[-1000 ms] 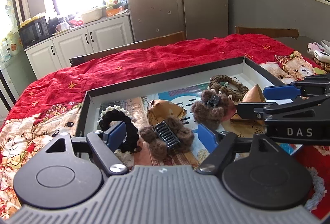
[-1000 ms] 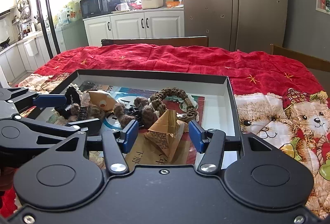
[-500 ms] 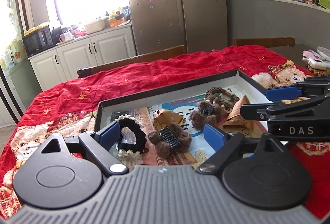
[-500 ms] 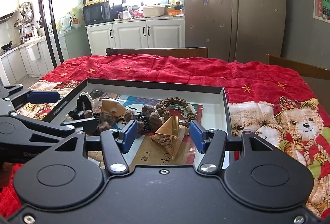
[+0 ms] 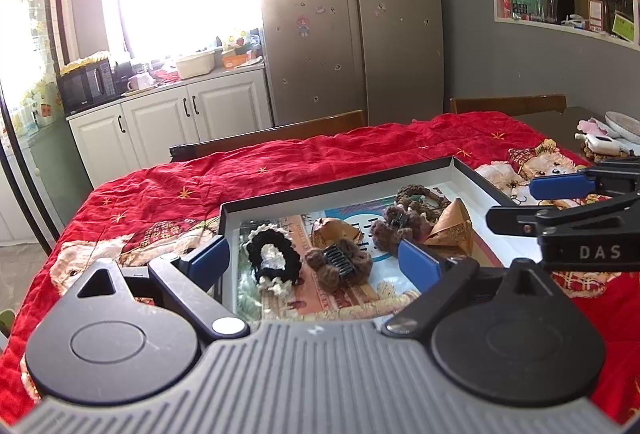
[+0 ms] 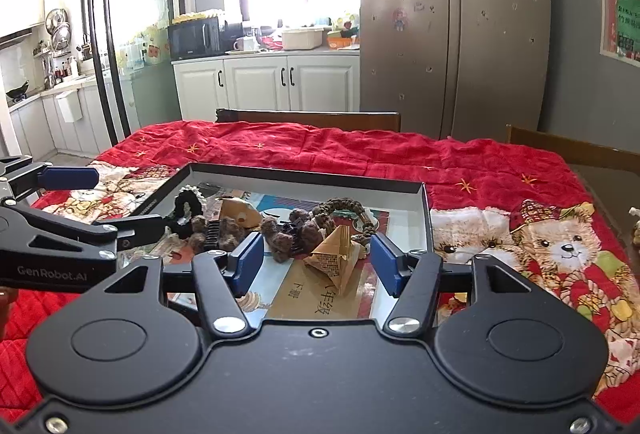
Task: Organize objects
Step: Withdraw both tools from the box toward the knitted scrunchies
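Hovering at the near edge of the tray [image 5: 360, 190], both grippers are empty: the left gripper [image 5: 316, 260] has just been opening and stands wide with nothing between its pads, and the right gripper [image 6: 316, 262] has also just been opening, to about half width, clear of everything.

Nearest the left gripper lie a black scrunchie with a white lace edge [image 5: 272, 260] and a brown fuzzy claw clip [image 5: 338, 266]. The scrunchie looks soft and light; it would likely squash, so pinching across one side of its ring seems safest. The clip is probably stiff plastic under plush, best taken across its toothed middle rather than by its fluffy ends.

Nearest the right gripper is a folded paper pyramid [image 6: 336, 254], likely very light and easily crushed; a gentle hold near the apex or along a folded edge would suit.

Behind these sit a second fuzzy clip [image 6: 288, 234], a tan paper piece [image 5: 334, 232] and a beaded bracelet [image 6: 344, 212], crowded together and partly touching, so lifting one may drag a neighbour. The tray wall hems in low approaches.

Further off, the bench is draped in a red bear-print cloth [image 6: 520, 234]; chair backs, white cabinets and a steel fridge [image 6: 452, 34] stand beyond.
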Available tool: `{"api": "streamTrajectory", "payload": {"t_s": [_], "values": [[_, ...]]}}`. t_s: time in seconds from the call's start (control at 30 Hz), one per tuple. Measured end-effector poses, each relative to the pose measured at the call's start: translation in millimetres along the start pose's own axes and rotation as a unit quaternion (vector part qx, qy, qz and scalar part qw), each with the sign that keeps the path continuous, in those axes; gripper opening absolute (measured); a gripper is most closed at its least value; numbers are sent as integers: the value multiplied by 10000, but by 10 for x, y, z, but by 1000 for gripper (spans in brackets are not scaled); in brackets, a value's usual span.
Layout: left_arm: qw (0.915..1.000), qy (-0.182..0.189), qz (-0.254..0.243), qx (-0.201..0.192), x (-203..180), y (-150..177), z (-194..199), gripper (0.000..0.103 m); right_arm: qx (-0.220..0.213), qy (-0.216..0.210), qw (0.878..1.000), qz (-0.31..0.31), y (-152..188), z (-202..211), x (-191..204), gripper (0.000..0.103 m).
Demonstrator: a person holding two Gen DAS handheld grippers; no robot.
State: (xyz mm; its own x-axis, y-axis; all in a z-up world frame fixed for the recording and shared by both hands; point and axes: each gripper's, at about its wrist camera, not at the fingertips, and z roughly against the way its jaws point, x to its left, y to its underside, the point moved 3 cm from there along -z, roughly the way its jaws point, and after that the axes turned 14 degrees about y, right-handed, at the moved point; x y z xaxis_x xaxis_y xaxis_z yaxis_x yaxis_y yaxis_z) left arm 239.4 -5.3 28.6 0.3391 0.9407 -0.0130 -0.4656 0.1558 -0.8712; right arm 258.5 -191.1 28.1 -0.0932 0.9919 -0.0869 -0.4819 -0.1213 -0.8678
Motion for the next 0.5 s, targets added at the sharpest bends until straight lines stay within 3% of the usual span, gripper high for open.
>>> {"api": "streamTrajectory", "payload": {"t_s": [0.5], "values": [[9998, 26, -11, -206, -33, 154, 491, 96, -1, 36, 10000, 83, 195, 410, -84, 59]]}}
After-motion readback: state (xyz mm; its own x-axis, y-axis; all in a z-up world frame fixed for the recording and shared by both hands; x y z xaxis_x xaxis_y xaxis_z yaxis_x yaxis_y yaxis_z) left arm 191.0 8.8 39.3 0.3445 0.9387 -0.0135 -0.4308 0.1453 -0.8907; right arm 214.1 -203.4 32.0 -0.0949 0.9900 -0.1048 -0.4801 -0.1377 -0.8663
